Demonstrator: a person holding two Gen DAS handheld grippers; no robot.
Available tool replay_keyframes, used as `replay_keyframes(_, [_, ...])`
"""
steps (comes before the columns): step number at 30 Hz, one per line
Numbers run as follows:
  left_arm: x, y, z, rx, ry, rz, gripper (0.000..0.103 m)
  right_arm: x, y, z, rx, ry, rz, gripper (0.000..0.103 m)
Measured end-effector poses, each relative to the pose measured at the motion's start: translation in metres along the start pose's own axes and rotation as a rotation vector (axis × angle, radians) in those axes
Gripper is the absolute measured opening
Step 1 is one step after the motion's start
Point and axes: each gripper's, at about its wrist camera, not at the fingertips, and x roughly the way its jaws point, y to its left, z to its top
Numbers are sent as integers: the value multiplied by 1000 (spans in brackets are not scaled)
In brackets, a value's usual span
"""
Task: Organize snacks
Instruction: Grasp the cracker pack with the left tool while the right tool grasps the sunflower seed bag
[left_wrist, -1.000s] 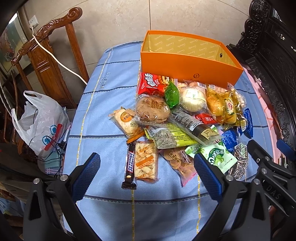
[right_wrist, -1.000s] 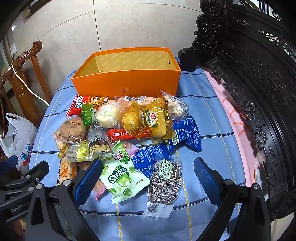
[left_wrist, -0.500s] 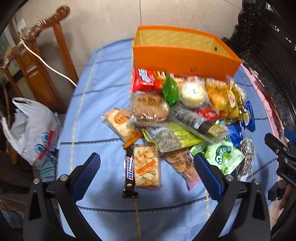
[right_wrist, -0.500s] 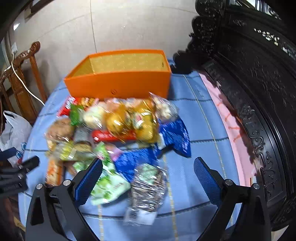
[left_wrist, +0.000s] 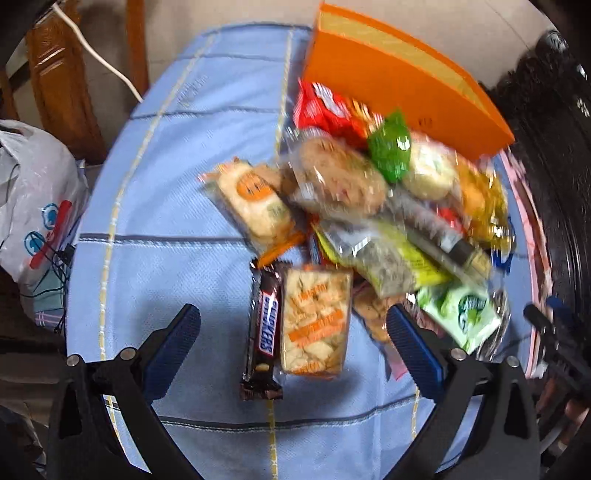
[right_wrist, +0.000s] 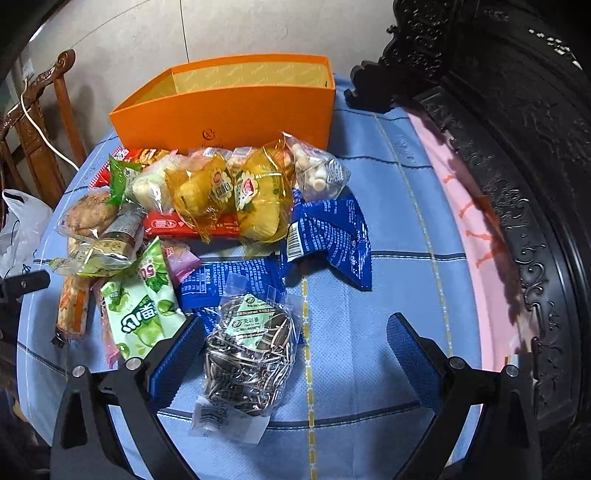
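A heap of wrapped snacks lies on a blue cloth in front of an empty orange box (left_wrist: 399, 77) (right_wrist: 236, 110). My left gripper (left_wrist: 293, 332) is open, low over a Snickers bar (left_wrist: 264, 328) and a clear cracker pack (left_wrist: 316, 321) that lie between its fingers. My right gripper (right_wrist: 295, 339) is open too, with a clear bag of sunflower seeds (right_wrist: 247, 358) between its fingers, close to the left one. Yellow pastry packs (right_wrist: 236, 192), blue packets (right_wrist: 332, 232) and a green candy bag (right_wrist: 142, 306) lie beyond. The left wrist view is blurred.
A carved dark wooden frame (right_wrist: 517, 155) runs along the table's right side, with pink cloth (right_wrist: 469, 206) beside it. A wooden chair (left_wrist: 55, 74) with a white cable and a white plastic bag (left_wrist: 33, 218) stand left of the table.
Both grippers have come down and forward towards the snacks. The left one now straddles the Snickers bar and cracker pack; the right one now straddles the seed bag. Both stay open.
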Motion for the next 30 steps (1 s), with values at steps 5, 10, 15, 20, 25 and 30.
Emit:
replay_keyframes(5, [25,-17,-9,81,66,27,99,11,1,6,0,30,20,99])
replay_keyframes(10, [42,-23,-8,86,70,44,99,12,9,13,-26,32,18,99])
replay_keyframes(15, [53,-9,-10,42,114,17,66,11,12,12,-30,37,8,99])
replay_keyframes(20, [55,4,-18,50,95,5,64,5,15,8,-20,39,13,99])
replay_keyframes(25, [27,18,-17,-5,42,-147,61,-3,15,2,-13,35,9,99])
replay_keyframes(30, [2,11,-16,37,9,-245,21,-6,8,-3,33,43,9,99])
